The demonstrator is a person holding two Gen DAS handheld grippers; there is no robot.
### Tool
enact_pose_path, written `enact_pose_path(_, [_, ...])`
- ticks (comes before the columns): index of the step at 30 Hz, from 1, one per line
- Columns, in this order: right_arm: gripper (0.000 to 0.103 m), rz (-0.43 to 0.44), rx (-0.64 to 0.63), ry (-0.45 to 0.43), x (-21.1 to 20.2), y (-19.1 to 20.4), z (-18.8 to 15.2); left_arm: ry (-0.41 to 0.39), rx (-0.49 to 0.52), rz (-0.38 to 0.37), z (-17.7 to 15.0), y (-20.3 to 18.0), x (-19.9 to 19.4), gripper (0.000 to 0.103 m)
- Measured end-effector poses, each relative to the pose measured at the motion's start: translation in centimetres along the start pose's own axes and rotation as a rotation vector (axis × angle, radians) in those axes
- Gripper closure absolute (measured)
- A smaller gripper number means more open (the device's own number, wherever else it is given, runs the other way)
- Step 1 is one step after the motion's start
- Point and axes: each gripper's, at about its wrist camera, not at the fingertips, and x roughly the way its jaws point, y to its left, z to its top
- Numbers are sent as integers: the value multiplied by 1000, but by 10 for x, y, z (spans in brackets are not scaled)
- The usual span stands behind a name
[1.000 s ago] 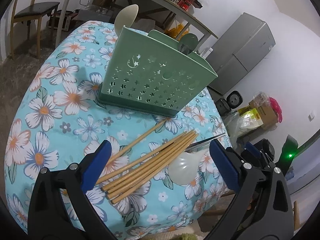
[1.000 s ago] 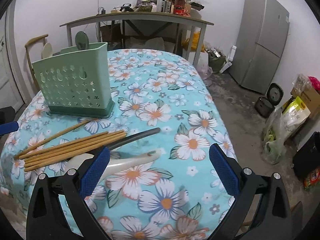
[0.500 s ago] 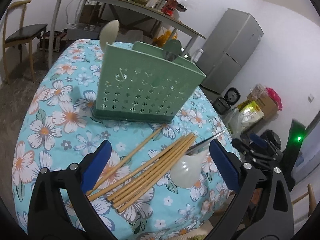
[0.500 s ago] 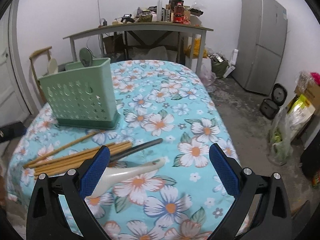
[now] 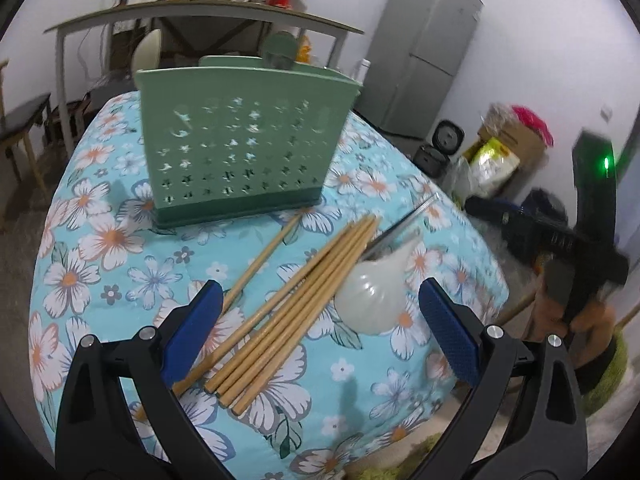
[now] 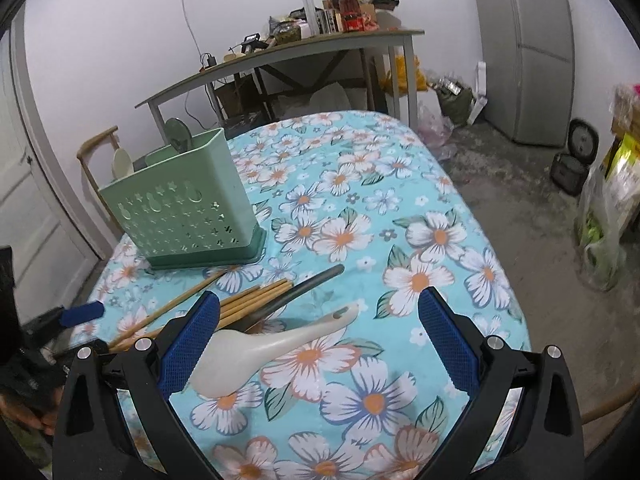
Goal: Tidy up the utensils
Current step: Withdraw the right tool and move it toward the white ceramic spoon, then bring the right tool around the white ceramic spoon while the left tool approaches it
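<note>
A green perforated utensil holder [image 5: 244,152] [image 6: 188,216] stands upright on the flowered table, with a cream spoon [image 5: 147,50] and a green spoon [image 5: 280,50] sticking out of it. Several bamboo chopsticks [image 5: 296,304] [image 6: 240,300] lie in front of it, one [image 5: 260,264] apart from the bundle. A white soup spoon [image 5: 372,300] [image 6: 272,344] and a dark-handled utensil [image 6: 296,292] lie beside them. My left gripper [image 5: 320,332] hovers open over the chopstick ends. My right gripper [image 6: 320,340] hovers open over the white spoon.
The flowered tablecloth [image 6: 360,208] covers an oval table; its near edge [image 5: 360,436] is close below both grippers. A cluttered side table [image 6: 280,56], a grey fridge [image 6: 528,48], a wooden chair [image 6: 96,148] and floor bags [image 5: 496,160] surround it.
Both grippers have swung round, so the holder now faces the left camera more squarely. The right gripper has drawn closer over the white spoon. Nothing on the table moved.
</note>
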Motion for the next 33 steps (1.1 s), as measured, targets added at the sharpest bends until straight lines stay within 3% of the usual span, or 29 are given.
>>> enact_pose_path(8, [7,153,76,71,5,-12,-10,49,81,-6,-14,-8,9,8])
enact_pose_path(12, [14,204,94,115,11,-10,-17,65,118,-34,-17,-12,12,9])
enact_pose_path(14, [20,229,112,136,13,-11,-21,68,143,-56,-18,-17,13,13])
enact_pose_path(16, [26,259,141,170,18,-12,-27,87,165,-82,-21,-21,18,27])
enact_pose_path(20, [33,279,172,225,29,-10,-37,144,177,-128,-28,-23,28,41])
enact_pose_path(27, [33,290,183,248,37,-6,-42,211,147,-114,-30,-10,52,43])
enact_pose_path(33, [33,284,182,247,39,-6,-41,178,166,-73,-18,-3,61,43])
